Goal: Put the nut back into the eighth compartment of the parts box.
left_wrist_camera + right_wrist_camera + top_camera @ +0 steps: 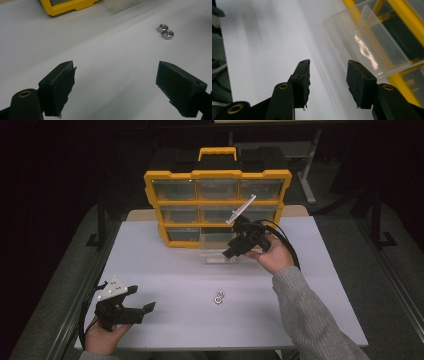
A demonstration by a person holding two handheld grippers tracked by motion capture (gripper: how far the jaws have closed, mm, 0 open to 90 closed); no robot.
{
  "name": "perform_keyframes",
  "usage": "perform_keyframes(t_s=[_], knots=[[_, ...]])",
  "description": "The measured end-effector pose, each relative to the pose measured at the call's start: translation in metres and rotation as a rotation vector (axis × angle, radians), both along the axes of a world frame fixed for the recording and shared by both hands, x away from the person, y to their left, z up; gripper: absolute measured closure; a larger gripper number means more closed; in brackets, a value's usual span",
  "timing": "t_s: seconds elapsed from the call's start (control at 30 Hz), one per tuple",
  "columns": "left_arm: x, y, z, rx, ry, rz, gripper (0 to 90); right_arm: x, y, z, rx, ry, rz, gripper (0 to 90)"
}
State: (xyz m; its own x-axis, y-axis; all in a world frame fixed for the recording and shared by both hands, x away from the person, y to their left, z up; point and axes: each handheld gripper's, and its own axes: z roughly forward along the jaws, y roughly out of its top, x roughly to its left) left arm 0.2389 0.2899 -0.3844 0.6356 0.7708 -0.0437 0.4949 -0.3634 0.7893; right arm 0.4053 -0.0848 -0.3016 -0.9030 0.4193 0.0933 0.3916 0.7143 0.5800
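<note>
A yellow organiser (217,202) with clear drawers stands at the back of the white table (165,270). One clear drawer (216,246) sits out on the table in front of it. My right gripper (230,252) hovers at that drawer's right side, open, with nothing between its jaws. In the right gripper view the right gripper (328,67) points past the clear drawer (367,47), which lies just beyond its right jaw. Two steel nuts (219,297) lie side by side mid-table. My left gripper (141,299) rests at the front left, open wide and empty. In the left gripper view the nuts (165,31) lie ahead to the right of the left gripper (116,72).
The organiser's yellow base (70,6) is at the top of the left gripper view. A dark metal rail (85,290) runs along the table's left edge. Bare table surface lies between the nuts and the left gripper. Dark floor surrounds the table.
</note>
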Motion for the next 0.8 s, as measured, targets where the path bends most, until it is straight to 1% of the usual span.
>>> perform_keyframes(t_s=[0.1,0.13,0.27,0.3,0.33,0.4,0.47,0.63,0.67,0.8], knots=[[0.0,0.0,0.0,0.011,0.002,-0.005,14.8,-0.01,0.0,-0.004,0.012,0.0,0.016,51.8],[0.0,-0.001,0.0,-0.005,-0.001,0.002,14.8,-0.012,0.0,-0.005,0.015,-0.003,0.023,51.8],[0.0,-0.001,-0.001,-0.001,-0.004,0.0,14.9,-0.026,0.001,-0.014,0.013,-0.006,0.049,51.2],[0.0,-0.001,-0.001,-0.001,-0.004,0.001,14.8,-0.029,0.002,-0.018,0.016,0.002,0.053,51.2],[0.0,0.0,-0.001,0.009,-0.003,-0.003,14.8,-0.032,0.002,-0.022,0.016,0.004,0.059,51.2],[0.001,0.0,-0.001,0.01,-0.006,-0.004,14.8,-0.037,0.003,-0.03,0.008,0.014,0.065,50.8],[0.0,-0.001,-0.002,-0.005,-0.009,0.002,14.8,-0.041,0.004,-0.037,-0.001,0.02,0.07,50.8],[0.0,-0.001,-0.002,-0.003,-0.007,0.0,14.9,-0.049,0.004,-0.057,0.003,0.04,0.081,49.9],[0.0,0.0,-0.002,0.011,0.001,-0.004,14.9,-0.051,0.004,-0.06,-0.001,0.039,0.083,49.5],[0.0,0.0,-0.001,0.014,-0.004,-0.007,14.9,-0.058,0.008,-0.074,-0.012,0.052,0.093,49.0]])
